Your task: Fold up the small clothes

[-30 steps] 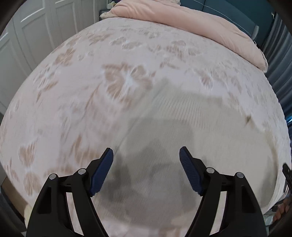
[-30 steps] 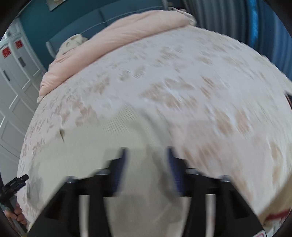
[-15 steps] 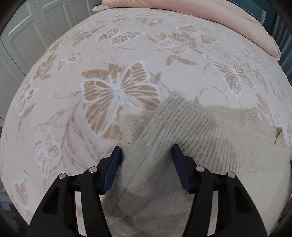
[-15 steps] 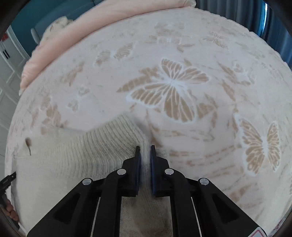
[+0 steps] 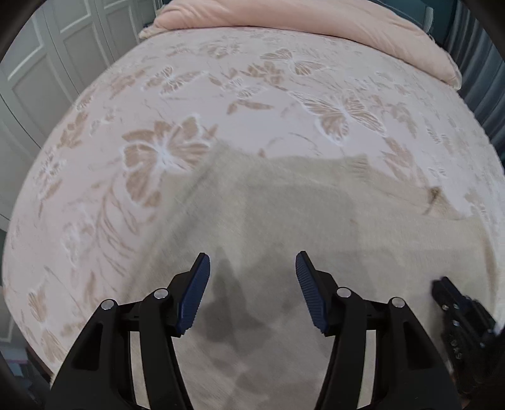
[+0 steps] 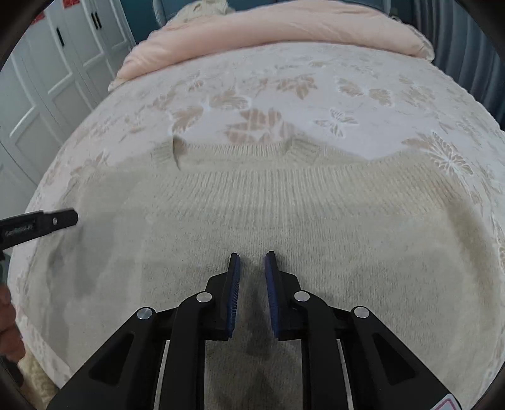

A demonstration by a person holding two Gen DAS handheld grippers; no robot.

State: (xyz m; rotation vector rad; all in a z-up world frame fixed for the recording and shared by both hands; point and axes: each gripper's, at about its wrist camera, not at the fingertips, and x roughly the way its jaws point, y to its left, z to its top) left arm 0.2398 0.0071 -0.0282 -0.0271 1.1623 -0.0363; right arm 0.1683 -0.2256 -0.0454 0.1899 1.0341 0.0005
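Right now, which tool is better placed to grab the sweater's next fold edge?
Left, probably. The left tool is wide open above the sweater near its left edge; the right tool is narrowly open over mid-body.

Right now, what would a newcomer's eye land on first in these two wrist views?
First, the cream knit sweater spread flat across the butterfly-patterned bedspread, filling the near half of both views. Next, the two grippers above it: the left gripper with its jaws wide apart, the right gripper with only a narrow gap, neither holding fabric. A pink duvet lies bunched at the far end.
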